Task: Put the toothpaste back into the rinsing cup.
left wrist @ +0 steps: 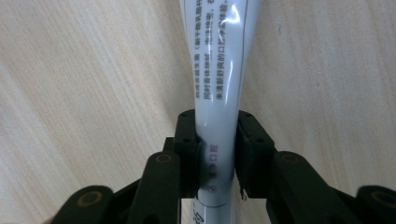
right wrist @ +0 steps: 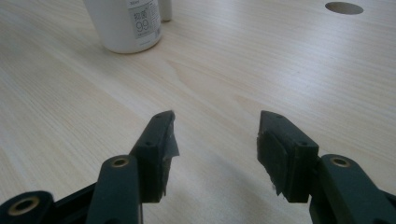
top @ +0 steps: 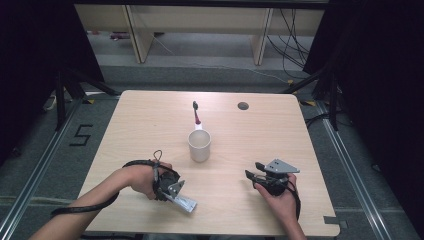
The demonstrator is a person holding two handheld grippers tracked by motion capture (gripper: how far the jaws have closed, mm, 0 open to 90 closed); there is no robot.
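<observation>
Wooden table (top: 150, 125), left gripper (left wrist: 215, 154) jaws clamping toothpaste tube (left wrist: 215, 56), right gripper (right wrist: 215, 140) jaws parted, empty.

The tube (left wrist: 217, 70), seen in the left gripper view, carries several lines of small dark Chinese print running along its length; the characters are too fine to read with any certainty. Lower down, between the pads, there is a short run of purple characters and a small round mark, also unclear. The cup (right wrist: 126, 23) in the right gripper view bears a white label with a large "99" under two bigger Chinese characters and a tiny line above. A black "5" (top: 81, 135) is taped on the floor left of the tabletop.
</observation>
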